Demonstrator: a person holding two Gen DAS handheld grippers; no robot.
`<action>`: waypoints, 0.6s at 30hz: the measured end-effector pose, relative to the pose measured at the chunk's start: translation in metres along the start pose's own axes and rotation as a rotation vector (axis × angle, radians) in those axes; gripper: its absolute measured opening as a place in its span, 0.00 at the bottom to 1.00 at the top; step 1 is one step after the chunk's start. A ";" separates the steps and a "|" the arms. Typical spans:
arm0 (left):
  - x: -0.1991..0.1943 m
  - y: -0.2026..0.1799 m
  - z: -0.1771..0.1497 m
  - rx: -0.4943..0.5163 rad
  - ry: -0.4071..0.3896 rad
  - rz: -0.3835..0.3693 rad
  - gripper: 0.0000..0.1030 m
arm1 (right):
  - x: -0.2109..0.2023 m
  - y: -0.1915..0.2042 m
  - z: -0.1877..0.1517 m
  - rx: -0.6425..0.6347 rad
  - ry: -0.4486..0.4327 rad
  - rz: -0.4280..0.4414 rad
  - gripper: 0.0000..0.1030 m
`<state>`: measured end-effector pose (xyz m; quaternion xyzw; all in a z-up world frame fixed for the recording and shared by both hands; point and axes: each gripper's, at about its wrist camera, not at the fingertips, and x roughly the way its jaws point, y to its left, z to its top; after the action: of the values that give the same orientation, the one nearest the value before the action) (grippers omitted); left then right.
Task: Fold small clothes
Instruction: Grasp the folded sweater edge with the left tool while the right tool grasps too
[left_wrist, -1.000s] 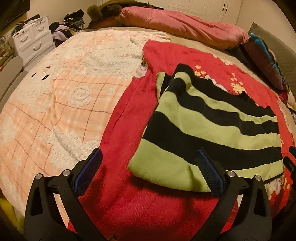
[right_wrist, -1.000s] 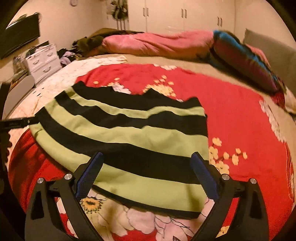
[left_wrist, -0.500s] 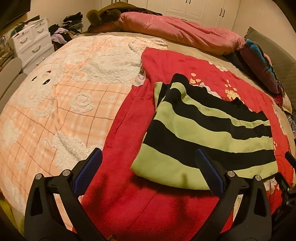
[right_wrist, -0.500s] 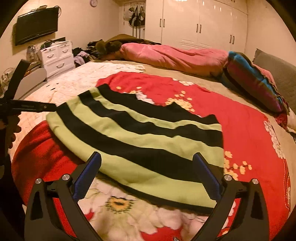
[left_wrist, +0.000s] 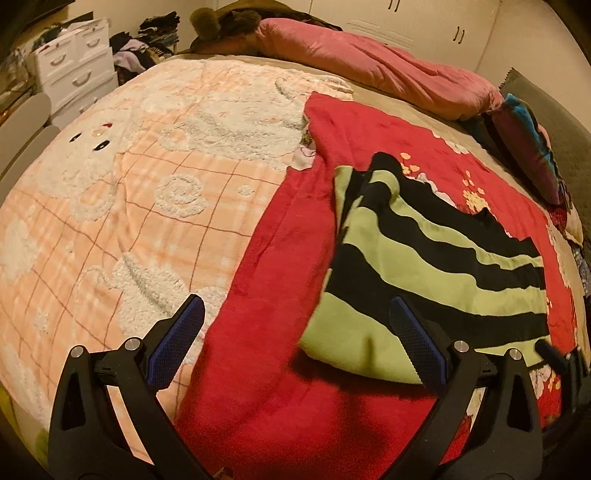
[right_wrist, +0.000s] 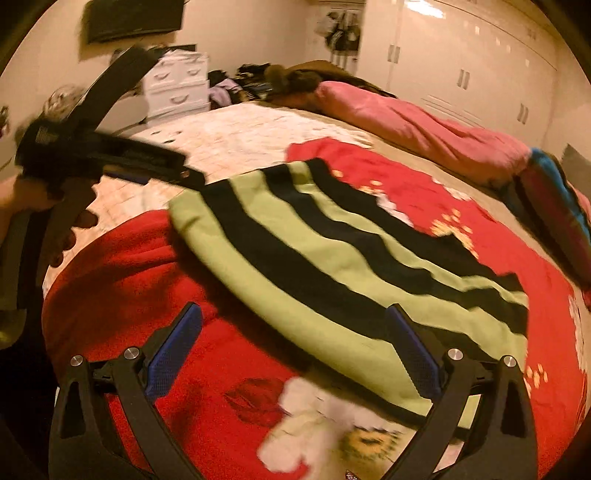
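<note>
A green-and-black striped garment (left_wrist: 424, 266) lies folded on a red floral blanket (left_wrist: 280, 332) on the bed. It also shows in the right wrist view (right_wrist: 332, 266). My left gripper (left_wrist: 295, 347) is open and empty, held above the blanket at the garment's near left corner. My right gripper (right_wrist: 295, 350) is open and empty, above the garment's near edge. The left gripper also shows at the left in the right wrist view (right_wrist: 110, 158), held in a hand.
A peach plaid fleece blanket (left_wrist: 129, 206) covers the bed's left side. A pink duvet (left_wrist: 369, 66) and a coloured pillow (left_wrist: 528, 147) lie at the far side. White drawers (left_wrist: 74, 70) and piled clothes stand beyond the bed. Wardrobes (right_wrist: 461, 66) line the wall.
Both grippers have pulled back and left from the garment, staying open. The right wrist view has swung left and now shows the left gripper. The garment lies unmoved.
</note>
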<state>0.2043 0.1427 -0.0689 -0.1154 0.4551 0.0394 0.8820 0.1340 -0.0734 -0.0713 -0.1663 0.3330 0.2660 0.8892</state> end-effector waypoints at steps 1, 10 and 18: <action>0.001 0.003 0.003 -0.014 0.001 -0.006 0.92 | 0.005 0.005 0.002 -0.008 0.004 0.000 0.96; 0.019 0.030 0.039 -0.130 0.028 -0.104 0.92 | 0.051 0.027 0.018 -0.004 0.041 -0.009 0.96; 0.052 0.017 0.064 -0.153 0.113 -0.322 0.91 | 0.085 0.050 0.015 -0.112 0.047 -0.023 0.95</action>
<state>0.2824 0.1725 -0.0787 -0.2553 0.4754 -0.0744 0.8386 0.1663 0.0048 -0.1238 -0.2261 0.3364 0.2699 0.8734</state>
